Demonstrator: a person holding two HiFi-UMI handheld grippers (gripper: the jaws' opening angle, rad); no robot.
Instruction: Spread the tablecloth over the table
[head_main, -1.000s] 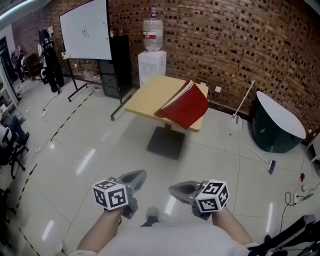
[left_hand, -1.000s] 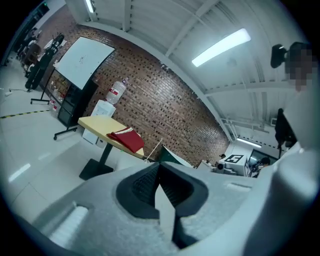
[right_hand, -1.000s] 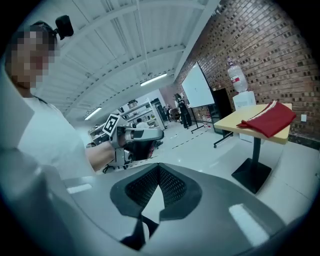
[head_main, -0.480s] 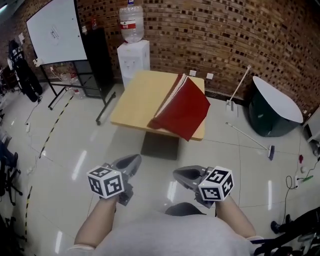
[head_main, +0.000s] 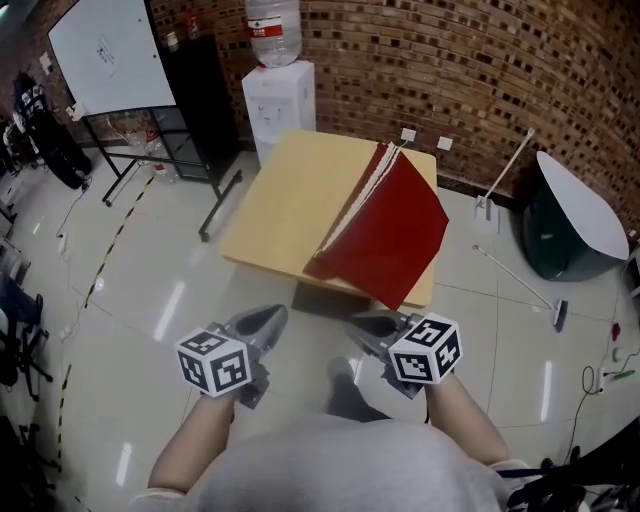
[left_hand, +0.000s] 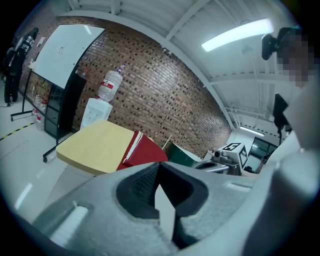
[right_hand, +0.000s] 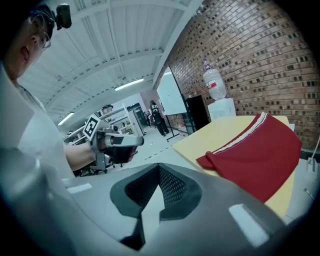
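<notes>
A folded red tablecloth with a white-striped edge lies on the right half of the square tan table, and its near corner hangs over the table's front edge. Both grippers are held low in front of the table, over the floor, and touch nothing. My left gripper is shut and empty, short of the table's near left edge. My right gripper is shut and empty just below the hanging cloth corner. The left gripper view shows table and cloth ahead. The cloth fills the right of the right gripper view.
A water dispenser stands against the brick wall behind the table. A black cabinet and a whiteboard are at back left. A tipped round table and a mop are on the floor at right.
The table and cloth have come nearer and larger in the head view. Both grippers have moved toward the table's near edge, still shut and empty.
</notes>
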